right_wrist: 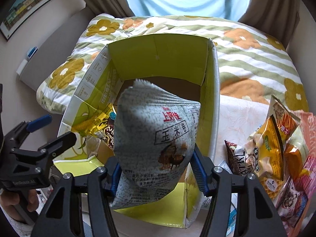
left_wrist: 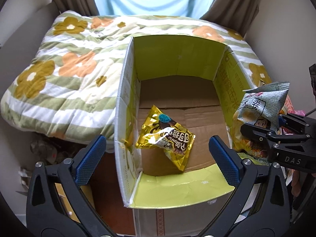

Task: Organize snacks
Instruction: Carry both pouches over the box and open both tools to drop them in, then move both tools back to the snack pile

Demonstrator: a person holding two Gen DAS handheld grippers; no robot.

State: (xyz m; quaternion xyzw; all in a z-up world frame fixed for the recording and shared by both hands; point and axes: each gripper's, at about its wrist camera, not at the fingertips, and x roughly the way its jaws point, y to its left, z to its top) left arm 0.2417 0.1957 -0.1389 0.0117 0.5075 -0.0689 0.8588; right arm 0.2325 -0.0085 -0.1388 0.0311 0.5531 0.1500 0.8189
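Note:
A cardboard box [left_wrist: 177, 59] with yellow-green flaps stands open below both grippers. A gold snack packet [left_wrist: 165, 138] sits tilted inside it, near the left wall. My left gripper [left_wrist: 157, 139] is above the box's near edge, jaws wide open, and its blue pads are clear of the packet. In the right wrist view, my right gripper [right_wrist: 155, 164] is shut on a puffy grey-white snack bag [right_wrist: 158, 128] with red lettering, held over the box [right_wrist: 158, 59]. The left gripper [right_wrist: 60, 126] shows at the left there, with the gold packet [right_wrist: 98, 124] beyond it.
A floral striped quilt [left_wrist: 69, 69] lies behind and around the box. Several snack packets [right_wrist: 276, 148] are piled to the right of the box. A person's hand [right_wrist: 11, 201] holds the left gripper's handle. Brown curtains and a bright window are at the back.

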